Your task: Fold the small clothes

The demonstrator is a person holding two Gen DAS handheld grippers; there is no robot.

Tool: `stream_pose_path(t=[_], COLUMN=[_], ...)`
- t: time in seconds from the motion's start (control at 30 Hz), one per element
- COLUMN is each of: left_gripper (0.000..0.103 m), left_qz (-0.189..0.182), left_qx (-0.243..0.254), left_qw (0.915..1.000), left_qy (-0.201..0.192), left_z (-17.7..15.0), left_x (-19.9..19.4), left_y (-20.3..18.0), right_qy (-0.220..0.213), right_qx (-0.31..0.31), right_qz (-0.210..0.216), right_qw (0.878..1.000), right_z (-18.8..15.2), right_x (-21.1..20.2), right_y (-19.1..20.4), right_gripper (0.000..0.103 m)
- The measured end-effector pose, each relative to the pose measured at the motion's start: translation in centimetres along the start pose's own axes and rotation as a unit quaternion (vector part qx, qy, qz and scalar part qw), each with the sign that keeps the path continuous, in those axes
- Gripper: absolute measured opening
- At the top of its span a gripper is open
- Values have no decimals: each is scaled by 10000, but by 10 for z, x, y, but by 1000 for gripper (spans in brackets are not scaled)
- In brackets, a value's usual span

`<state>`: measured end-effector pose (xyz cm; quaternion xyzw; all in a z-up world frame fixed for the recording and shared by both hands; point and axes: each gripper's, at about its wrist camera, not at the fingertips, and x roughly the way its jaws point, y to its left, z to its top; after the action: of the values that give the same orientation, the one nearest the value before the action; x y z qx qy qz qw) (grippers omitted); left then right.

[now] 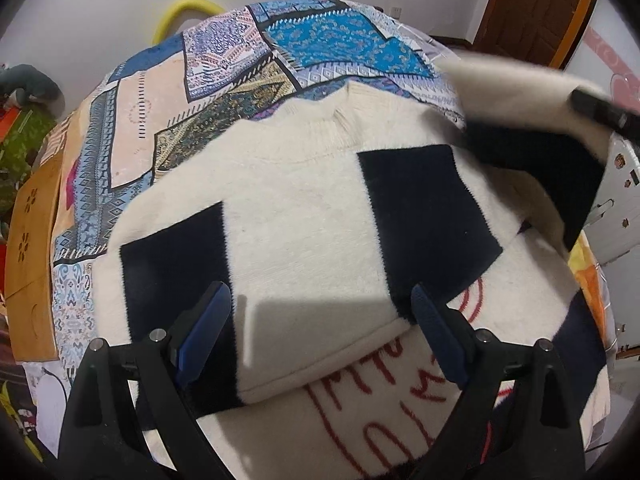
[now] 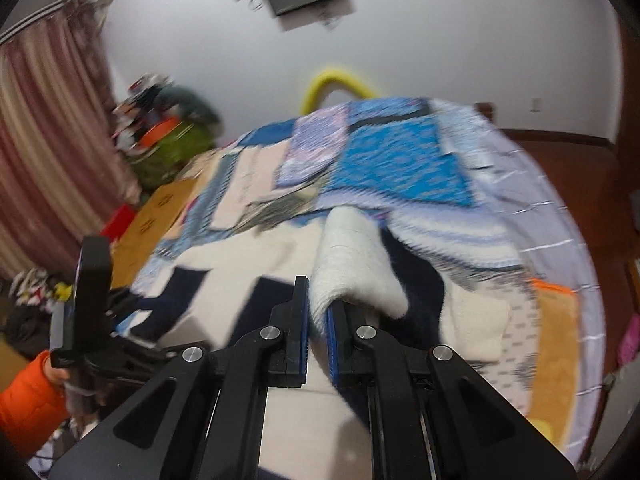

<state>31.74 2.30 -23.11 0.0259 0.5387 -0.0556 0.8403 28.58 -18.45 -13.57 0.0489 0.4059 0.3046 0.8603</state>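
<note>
Lying flat across the patchwork bedspread (image 1: 248, 80) is the sweater (image 1: 304, 216), a fuzzy cream knit with big navy rectangular blocks and a ribbed round collar at the far end. Over its near hem hangs the left gripper (image 1: 320, 336), black arms tipped with ribbed blue pads (image 1: 208, 320), jaws spread wide, nothing pinched between them. Beneath that hem shows more cream knit, stitched with looping red lettering (image 1: 384, 412).

And on the right, the right gripper (image 2: 318, 336) has its jaws clamped tight on the sleeve (image 2: 352, 268), a soft tube of cream fleece that drapes limp over the fingertips, its navy band trailing behind. From the left wrist camera that raised sleeve is a blurred cream-and-navy flap at the upper right.

Printed quilt panels in blue, peach and paisley lie beyond. An orange puffy cuff (image 2: 28, 396) shows at the lower left edge of the right wrist view.
</note>
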Motion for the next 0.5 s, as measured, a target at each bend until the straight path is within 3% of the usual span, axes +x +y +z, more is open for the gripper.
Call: stream_pose_path(t=[0.17, 0.37, 0.5], left_gripper=[92, 92, 92], left_qz=[0, 27, -7], left_qx=[-84, -170, -183], left_qw=[9999, 9998, 9997], left_qy=[-77, -134, -172], left_z=[-6, -10, -7], left_x=[-11, -22, -28], left_y=[9, 18, 18], right_qy=[585, 1336, 1700], right_qx=[-190, -87, 49], right_qz=[203, 311, 424], right_qw=[9979, 9905, 9845], right_z=[-22, -52, -60], right_x=[45, 80, 83], right_y=[30, 37, 30], right_gripper=[7, 13, 25])
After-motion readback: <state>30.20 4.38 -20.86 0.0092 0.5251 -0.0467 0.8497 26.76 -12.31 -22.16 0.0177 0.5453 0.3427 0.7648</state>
